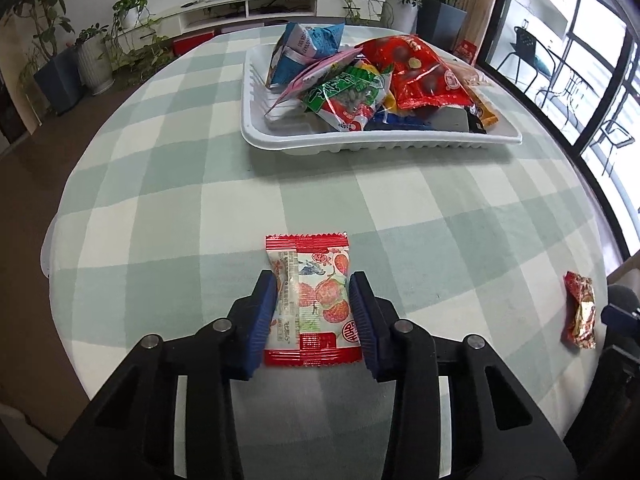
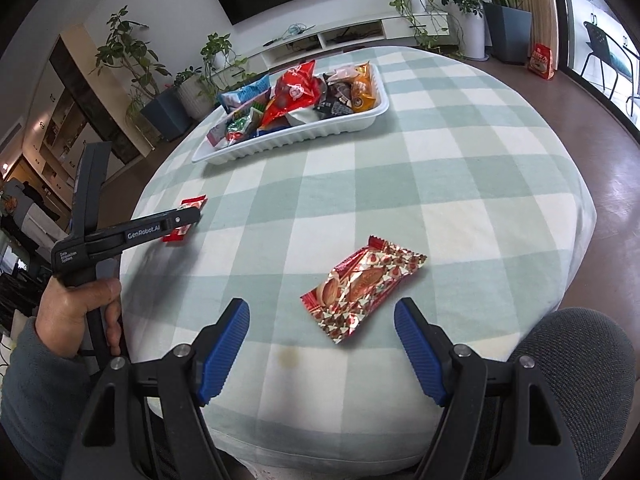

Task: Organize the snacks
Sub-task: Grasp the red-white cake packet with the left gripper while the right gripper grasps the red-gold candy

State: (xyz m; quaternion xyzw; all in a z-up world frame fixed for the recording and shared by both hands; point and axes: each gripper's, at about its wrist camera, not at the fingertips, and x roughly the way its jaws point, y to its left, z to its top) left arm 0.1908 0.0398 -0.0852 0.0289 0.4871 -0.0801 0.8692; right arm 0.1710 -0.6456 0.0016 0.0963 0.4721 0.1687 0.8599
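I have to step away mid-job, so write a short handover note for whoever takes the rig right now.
Left gripper: shut on the strawberry snack packet, which still lies flat on the checked tablecloth.
Right gripper: open, empty, poised just short of the red-gold foil packet, not touching it.
White tray at the far side of the table already holds a pile of snack bags.
Done: most snacks are in the tray.
Left: lift the strawberry packet into the tray, then grasp the foil packet and put it there too.
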